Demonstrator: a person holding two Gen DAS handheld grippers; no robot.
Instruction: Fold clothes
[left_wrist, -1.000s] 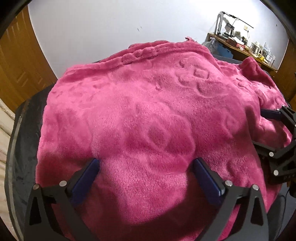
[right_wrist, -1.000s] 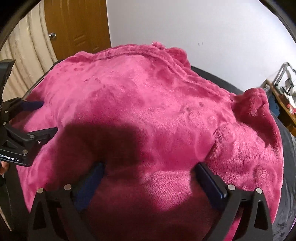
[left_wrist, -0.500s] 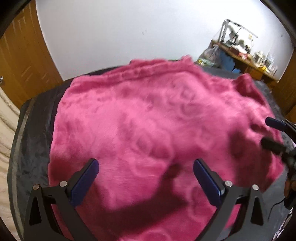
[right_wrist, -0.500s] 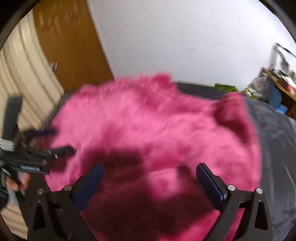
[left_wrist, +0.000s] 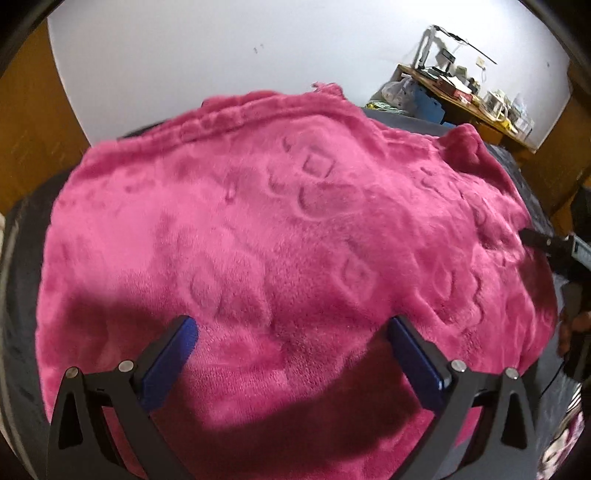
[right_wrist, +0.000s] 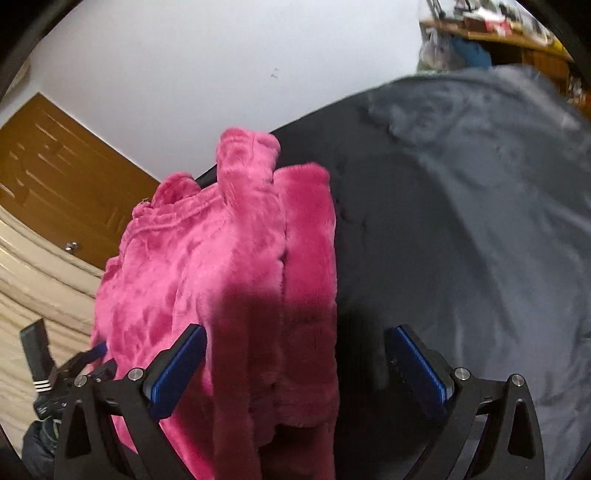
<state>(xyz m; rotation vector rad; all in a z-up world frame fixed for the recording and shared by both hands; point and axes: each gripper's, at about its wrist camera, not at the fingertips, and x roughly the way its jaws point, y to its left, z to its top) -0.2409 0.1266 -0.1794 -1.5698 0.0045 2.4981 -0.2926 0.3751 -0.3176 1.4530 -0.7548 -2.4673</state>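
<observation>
In the left wrist view, the left hand-held gripper (left_wrist: 291, 354) is spread wide and holds nothing. Right in front of it, the fluffy pink garment (left_wrist: 280, 236) lies spread out on a dark cover (left_wrist: 22, 295). The right hand-held gripper (left_wrist: 535, 240) peeks in at the far right edge, close to the cloth. In the right wrist view, the right hand-held gripper (right_wrist: 295, 365) is wide too, with nothing in it. The pink garment sits ahead and to its left, and the bare dark cover is to its right. The garment looks partly folded, I think, with more folds left to do.
</observation>
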